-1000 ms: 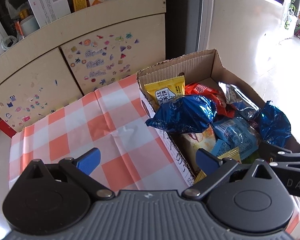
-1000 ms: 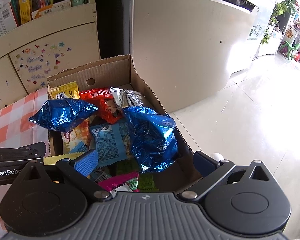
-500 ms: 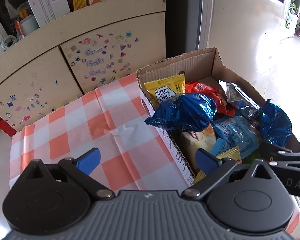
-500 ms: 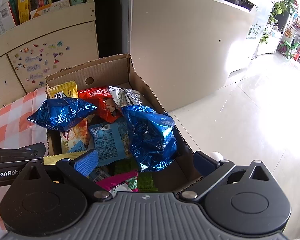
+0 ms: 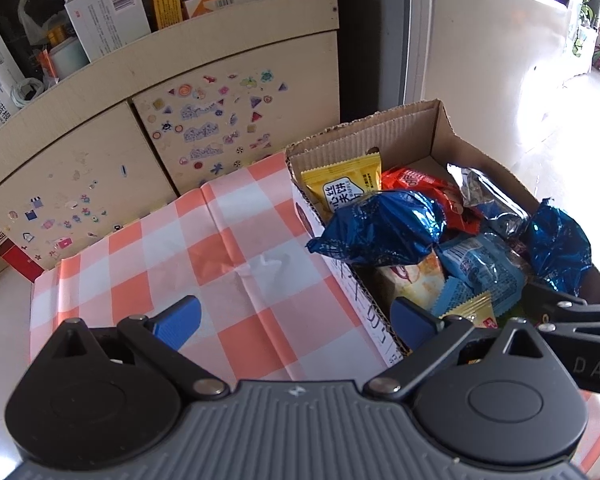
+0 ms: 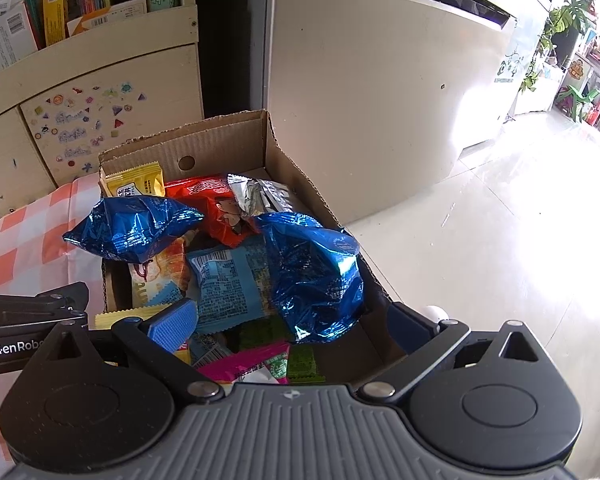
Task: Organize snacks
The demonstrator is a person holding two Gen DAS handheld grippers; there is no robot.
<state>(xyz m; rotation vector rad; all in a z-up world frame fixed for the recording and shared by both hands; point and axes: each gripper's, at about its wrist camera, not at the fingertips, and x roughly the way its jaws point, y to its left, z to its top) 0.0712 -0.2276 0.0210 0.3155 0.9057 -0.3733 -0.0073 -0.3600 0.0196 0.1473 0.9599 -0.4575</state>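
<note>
Each gripper has a grey ribbed body with a small lightning mark, two round black pivot housings, silver screws and black linkage arms ending in blue ribbed pads (image 5: 179, 317). White lettering reads "GenRobo" on the left gripper (image 6: 28, 334) and "DAS" on the right gripper (image 5: 576, 336).

One cardboard box (image 6: 228, 148) sits open, and the packets in it can be counted by colour. There are two shiny dark-blue foil bags: one (image 6: 136, 230) at the box's left edge, the other (image 6: 316, 276) to the right. One yellow packet (image 6: 134, 184) stands at the back, beside one red packet (image 6: 214, 208) and one silver packet (image 6: 260, 196). One light-blue packet (image 6: 224, 284) lies in the middle, with one pink packet (image 6: 256, 366) and one green packet (image 6: 306, 362) nearest. More wrappers lie underneath, too hidden to count. One orange-and-white checked cloth (image 5: 228, 264) covers the desk, and two grippers are in view, a left gripper (image 5: 296, 320) and a right gripper (image 6: 292, 320).
</note>
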